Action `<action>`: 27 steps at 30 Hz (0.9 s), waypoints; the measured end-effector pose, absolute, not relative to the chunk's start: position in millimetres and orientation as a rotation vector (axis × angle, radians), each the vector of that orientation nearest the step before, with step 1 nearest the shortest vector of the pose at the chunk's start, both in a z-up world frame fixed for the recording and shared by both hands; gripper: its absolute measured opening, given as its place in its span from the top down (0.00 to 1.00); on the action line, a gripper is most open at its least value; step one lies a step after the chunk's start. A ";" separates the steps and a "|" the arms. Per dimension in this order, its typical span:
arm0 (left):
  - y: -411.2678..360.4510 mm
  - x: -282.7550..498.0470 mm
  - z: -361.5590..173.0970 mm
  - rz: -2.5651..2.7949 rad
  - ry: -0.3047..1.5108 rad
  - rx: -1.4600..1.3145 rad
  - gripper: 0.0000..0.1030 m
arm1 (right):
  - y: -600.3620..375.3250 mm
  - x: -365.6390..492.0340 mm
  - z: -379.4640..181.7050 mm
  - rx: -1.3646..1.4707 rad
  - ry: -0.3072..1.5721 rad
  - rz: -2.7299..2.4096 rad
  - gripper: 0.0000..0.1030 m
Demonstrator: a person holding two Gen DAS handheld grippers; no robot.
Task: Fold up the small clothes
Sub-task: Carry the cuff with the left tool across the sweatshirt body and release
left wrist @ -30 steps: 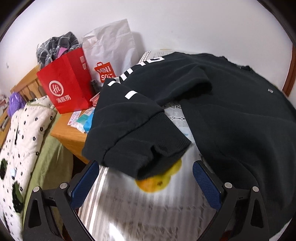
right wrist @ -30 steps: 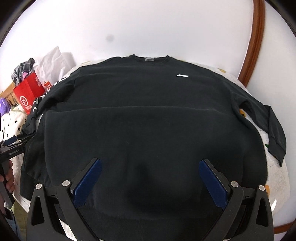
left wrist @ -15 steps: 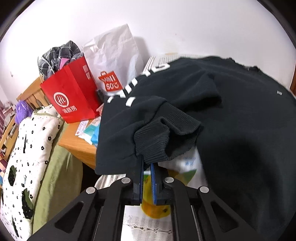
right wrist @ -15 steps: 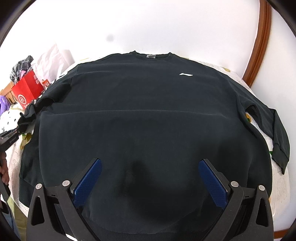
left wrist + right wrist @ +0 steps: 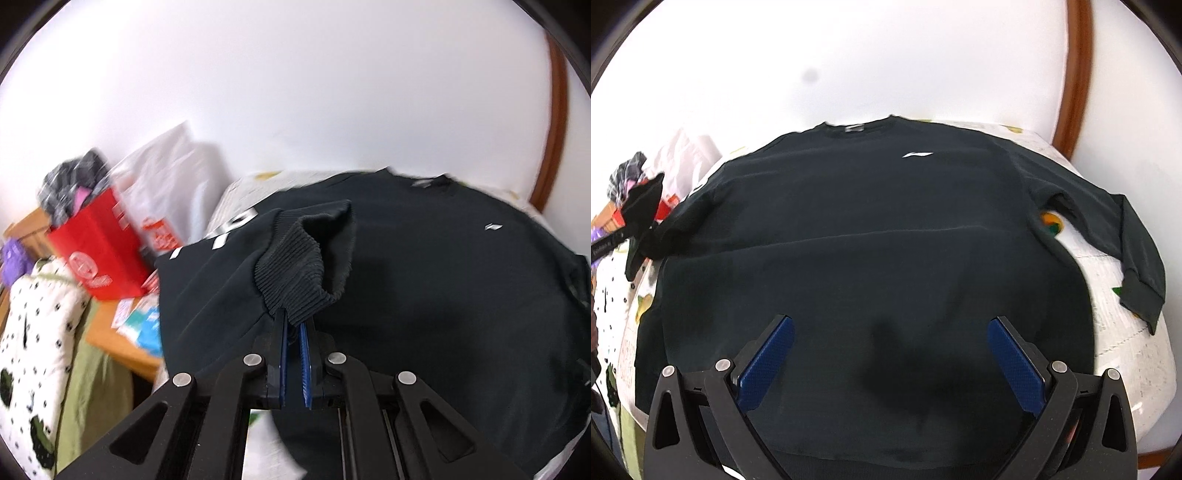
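**Left claw now carries the sleeve cuff**

Left wrist view: the left gripper (image 5: pixel 293 328), wide open over the cuff a second ago, has clamped its pads onto the ribbed cuff (image 5: pixel 291 273) and lifted it clear of the table, so the sleeve fold has begun.

Right wrist view: the right gripper (image 5: pixel 890 363) hovers wide open and empty over the black sweatshirt (image 5: pixel 871 236), which lies spread flat on the table (image 5: pixel 1123 332).
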State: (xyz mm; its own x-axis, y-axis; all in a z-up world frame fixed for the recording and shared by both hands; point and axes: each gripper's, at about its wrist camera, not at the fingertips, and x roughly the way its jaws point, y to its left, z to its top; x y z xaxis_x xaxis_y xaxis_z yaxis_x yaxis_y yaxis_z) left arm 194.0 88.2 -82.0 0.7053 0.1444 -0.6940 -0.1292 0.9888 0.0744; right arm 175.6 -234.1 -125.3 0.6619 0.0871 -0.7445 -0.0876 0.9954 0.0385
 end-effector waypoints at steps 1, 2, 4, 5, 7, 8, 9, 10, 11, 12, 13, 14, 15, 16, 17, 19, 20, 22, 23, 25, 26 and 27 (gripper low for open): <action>78.9 198.1 -78.3 0.135 0.765 0.029 0.94 | -239.0 176.2 -124.1 0.004 0.840 0.093 0.00; 66.7 203.7 -73.8 0.115 0.755 0.041 0.94 | -247.7 176.8 -122.3 0.009 0.836 0.082 0.00; 43.1 214.0 -67.3 0.077 0.739 0.064 0.94 | -261.1 176.7 -119.5 0.017 0.826 0.065 0.00; 30.9 220.9 -64.1 0.059 0.733 0.076 0.94 | -266.0 177.3 -118.7 0.020 0.824 0.060 0.00; 4.5 231.5 -61.9 0.013 0.719 0.097 0.94 | -280.3 178.5 -116.9 0.031 0.822 0.043 0.00; -5.9 237.2 -61.6 -0.008 0.720 0.104 0.94 | -288.9 177.3 -115.8 0.037 0.818 0.033 0.00; -18.3 242.9 -62.7 -0.026 0.723 0.110 0.94 | -297.3 175.7 -115.1 0.042 0.814 0.024 0.00; -31.3 248.7 -64.9 -0.046 0.727 0.115 0.94 | -303.8 174.0 -114.9 0.045 0.813 0.016 0.00; -43.5 253.8 -67.7 -0.069 0.732 0.120 0.94 | -311.1 172.3 -114.9 0.049 0.810 0.004 0.00; -55.2 257.9 -70.4 -0.090 0.737 0.123 0.94 | -319.4 170.7 -115.0 0.055 0.809 -0.009 0.00; -63.0 260.7 -72.0 -0.103 0.738 0.128 0.94 | -323.7 171.0 -115.7 0.060 0.811 -0.017 0.00; -73.5 263.1 -74.9 -0.119 0.739 0.137 0.94 | -331.1 169.8 -116.9 0.065 0.816 -0.029 0.00; -82.7 265.3 -78.0 -0.138 0.744 0.144 0.94 | -337.5 168.7 -118.2 0.069 0.821 -0.042 0.00; -89.7 267.0 -79.8 -0.151 0.749 0.148 0.94 | -340.0 168.5 -118.9 0.071 0.824 -0.049 0.00; -97.2 268.6 -82.8 -0.162 0.755 0.152 0.94 | -344.1 168.0 -120.0 0.074 0.828 -0.057 0.00; -108.3 272.5 -87.1 -0.176 0.768 0.156 0.94 | -350.0 168.6 -122.2 0.075 0.836 -0.067 0.00; -112.4 274.2 -89.0 -0.187 0.778 0.152 0.94 | -351.2 169.1 -122.7 0.075 0.838 -0.069 0.00; -115.8 276.9 -88.2 -0.211 0.789 0.143 0.92 | -349.8 171.6 -123.8 0.077 0.844 -0.069 0.00; -115.6 275.0 -87.6 -0.221 0.789 0.142 0.91 | -348.6 172.7 -124.2 0.080 0.846 -0.066 0.00; -113.8 271.8 -85.1 -0.238 0.790 0.145 0.82 | -340.2 176.7 -124.5 0.085 0.849 -0.040 0.00; -111.4 268.1 -83.4 -0.241 0.788 0.150 0.76 | -334.5 180.3 -124.3 0.085 0.851 -0.026 0.00; -107.0 263.5 -81.4 -0.238 0.779 0.153 0.64 | -328.8 182.6 -123.6 0.082 0.851 -0.014 0.00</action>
State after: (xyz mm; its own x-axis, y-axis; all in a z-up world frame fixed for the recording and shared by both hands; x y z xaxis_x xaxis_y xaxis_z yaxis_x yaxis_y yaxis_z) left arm 263.5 -107.0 -81.4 0.6867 -0.1556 -0.7100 0.2683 0.9621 0.0487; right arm 182.6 -328.8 -123.6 0.6594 0.0208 -0.7515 0.0450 0.9967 0.0671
